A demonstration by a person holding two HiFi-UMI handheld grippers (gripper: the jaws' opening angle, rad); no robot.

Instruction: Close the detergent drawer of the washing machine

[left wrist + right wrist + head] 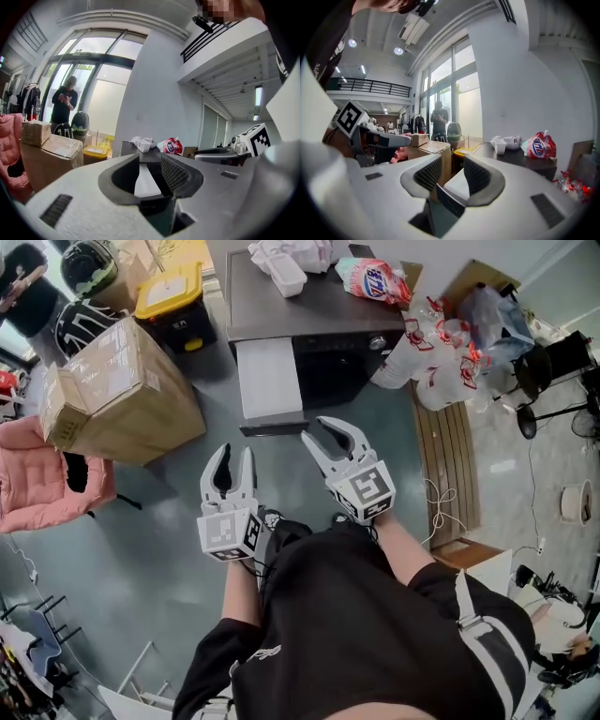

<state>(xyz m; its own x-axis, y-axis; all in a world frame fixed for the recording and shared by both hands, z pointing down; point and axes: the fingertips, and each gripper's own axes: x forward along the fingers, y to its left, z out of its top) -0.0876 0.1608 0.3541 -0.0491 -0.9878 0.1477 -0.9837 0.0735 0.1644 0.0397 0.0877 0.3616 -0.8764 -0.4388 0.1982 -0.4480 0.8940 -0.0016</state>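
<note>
Protruding detergent drawer (147,182) half behind left claw (234,456)

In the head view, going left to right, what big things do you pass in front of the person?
Pink chair, cardboard box, open detergent drawer, washing machine front, pile of plastic bags.

Grey floor (159,521); washing machine (300,310), cardboard box (122,390), yellow-lidded bin (171,294) standing on it; detergent bag (373,279) atop machine
</note>
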